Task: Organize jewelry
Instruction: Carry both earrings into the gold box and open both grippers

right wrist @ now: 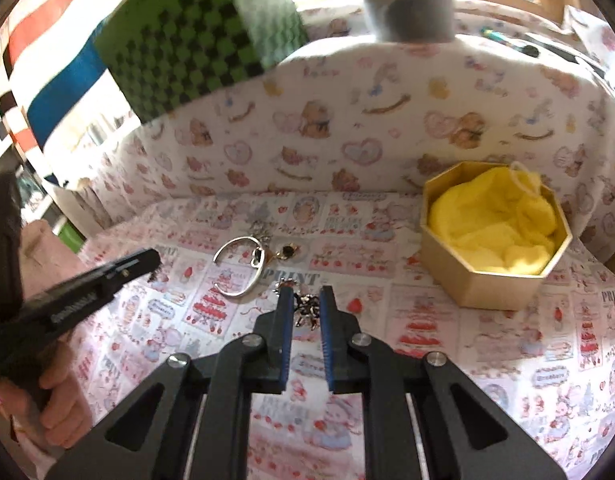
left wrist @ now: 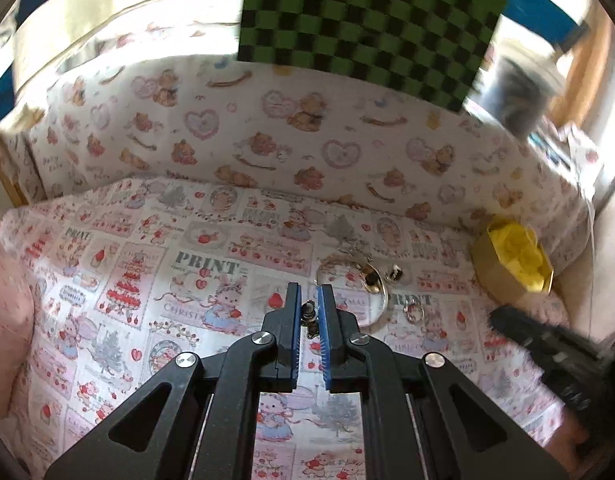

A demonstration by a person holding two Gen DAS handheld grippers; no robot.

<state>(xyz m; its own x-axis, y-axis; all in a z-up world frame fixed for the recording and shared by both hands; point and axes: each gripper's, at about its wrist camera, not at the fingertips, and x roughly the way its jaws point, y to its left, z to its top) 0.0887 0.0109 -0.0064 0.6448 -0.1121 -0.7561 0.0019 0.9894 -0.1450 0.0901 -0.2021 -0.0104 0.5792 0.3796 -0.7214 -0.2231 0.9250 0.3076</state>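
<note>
Gold cardboard, eight-sided, that's the box (right wrist: 493, 256) sitting at the right of the surface (right wrist: 467, 360) with crumpled yellow tissue (right wrist: 495, 220) filling it; the surface itself is covered in pink-and-red printed paper, and a teddy-bear patterned backdrop (right wrist: 347, 128) curves up behind; over in the left wrist view the left gripper (left wrist: 309, 300) has its blue-padded fingers a narrow gap apart, and a small dark metal charm (left wrist: 309, 316) sits right between them, though whether the pads are actually pinching it I cannot tell; just ahead and to the right of that gripper lies a silver bangle (left wrist: 367, 300), with a gold-and-black earring (left wrist: 371, 276) at its far rim, a second like it (left wrist: 395, 273) just beside, and a small silver ring (left wrist: 413, 308) near the bangle's right edge; now the right wrist view, and the right gripper (right wrist: 306, 300) is parted a little wider, its fingers either side of a dark beaded cluster (right wrist: 307, 308) lying on the surface, not visibly gripped; the same bangle shows to its left; a green-and-black checkered board (left wrist: 367, 24) stands behind the backdrop; the box is well apart from the jewelry pieces clustered mid-surface.
</note>
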